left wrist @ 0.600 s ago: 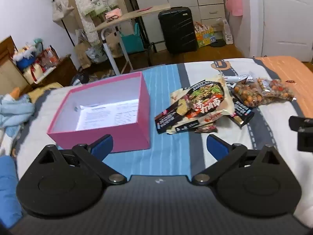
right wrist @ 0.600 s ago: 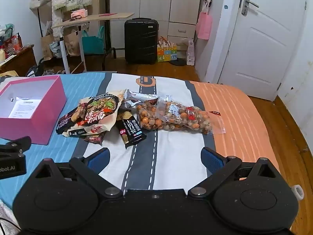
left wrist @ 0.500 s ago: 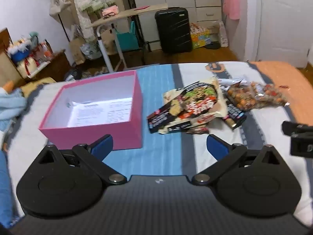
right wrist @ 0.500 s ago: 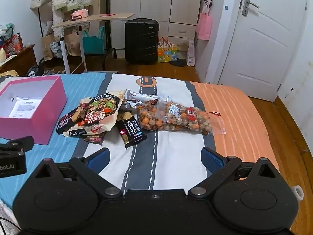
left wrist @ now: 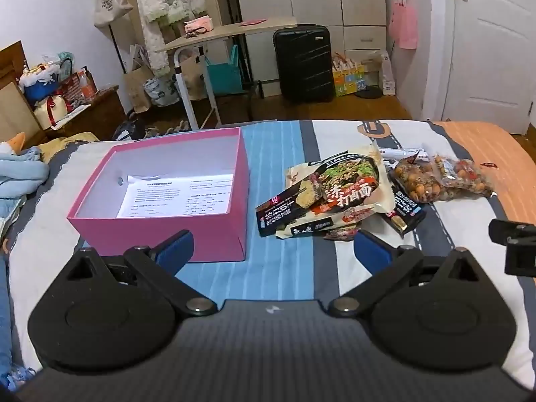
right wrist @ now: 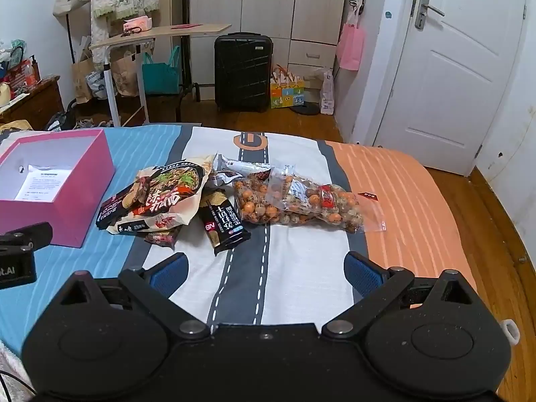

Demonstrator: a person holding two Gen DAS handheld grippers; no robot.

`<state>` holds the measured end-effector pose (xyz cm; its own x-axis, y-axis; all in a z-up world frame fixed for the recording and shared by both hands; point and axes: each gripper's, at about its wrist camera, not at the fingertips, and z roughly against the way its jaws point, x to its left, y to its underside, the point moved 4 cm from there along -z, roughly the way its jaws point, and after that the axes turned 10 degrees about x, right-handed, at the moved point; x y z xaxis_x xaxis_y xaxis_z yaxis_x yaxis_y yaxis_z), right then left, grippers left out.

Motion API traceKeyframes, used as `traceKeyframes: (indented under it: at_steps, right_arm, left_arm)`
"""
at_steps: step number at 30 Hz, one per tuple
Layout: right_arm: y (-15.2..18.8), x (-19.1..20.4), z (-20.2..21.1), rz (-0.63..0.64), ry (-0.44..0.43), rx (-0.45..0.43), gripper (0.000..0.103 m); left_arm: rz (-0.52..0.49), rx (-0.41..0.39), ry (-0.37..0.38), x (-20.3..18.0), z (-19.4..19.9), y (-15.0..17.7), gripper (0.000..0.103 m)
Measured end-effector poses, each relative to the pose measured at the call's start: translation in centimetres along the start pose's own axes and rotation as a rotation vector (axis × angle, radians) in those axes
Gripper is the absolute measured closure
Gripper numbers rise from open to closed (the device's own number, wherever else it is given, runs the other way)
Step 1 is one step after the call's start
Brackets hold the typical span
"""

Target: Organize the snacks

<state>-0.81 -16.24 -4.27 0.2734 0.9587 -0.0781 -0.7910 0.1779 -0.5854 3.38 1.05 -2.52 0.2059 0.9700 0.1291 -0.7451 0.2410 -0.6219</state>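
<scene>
An open pink box [left wrist: 160, 234] [right wrist: 90, 181] with a printed sheet inside sits on the bed at the left. Right of it lies a snack pile: a large noodle packet [left wrist: 338, 194] [right wrist: 167, 197], a black bar packet [left wrist: 403, 212] [right wrist: 222, 224], and a clear bag of round nuts [left wrist: 439, 181] [right wrist: 298, 204]. My left gripper [left wrist: 273, 251] is open and empty, above the bed in front of the box and the noodle packet. My right gripper [right wrist: 264, 271] is open and empty, above the bed in front of the black packet and the nut bag.
The bed cover [right wrist: 294, 268] has blue, white, grey and orange stripes. Beyond the bed's far edge stand a black suitcase [right wrist: 243, 70], a side table [right wrist: 160, 33] and a white door [right wrist: 449, 77]. A blue cloth [left wrist: 16, 174] lies at the bed's left.
The left gripper has shifted its view slightly, so the box and snacks sit a little lower and nearer the middle. The right gripper has barely moved. Both stay open.
</scene>
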Motion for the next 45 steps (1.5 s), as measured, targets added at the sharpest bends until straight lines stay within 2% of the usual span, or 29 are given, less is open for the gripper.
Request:
traceKeyframes:
  at_steps: [9,14,21,25,29,39,45]
  right_arm:
    - [0.0,-0.1,-0.1,0.001,0.0,0.003,0.002]
    - [0.0,-0.1,-0.1,0.001,0.0,0.003,0.002]
    - [0.0,0.0,-0.1,0.002,0.001,0.003,0.002]
    - [0.0,0.0,0.0,0.003,0.0,0.003,0.002]
    - [0.1,-0.1,0.0,0.002,0.001,0.001,0.002]
    - [0.1,0.0,-0.1,0.005,0.008,0.007,0.002]
    - [0.0,0.1,-0.1,0.006,0.012,0.005,0.002]
  left_arm:
    - [0.05,-0.01,0.049,0.9,-0.2,0.3,0.0]
    - [0.017,-0.017,0.024,0.5,0.0,0.3,0.0]
    - [-0.012,-0.038,0.026,0.0,0.5,0.3,0.0]
    - [-0.009,-0.031,0.037,0.1,0.4,0.3,0.0]
    - [0.011,-0.031,0.084,0.5,0.7,0.3,0.0]
    - [0.023,-0.023,0.079,1.3,0.3,0.4,0.0]
    - [0.043,-0.011,0.109,1.5,0.0,0.4,0.0]
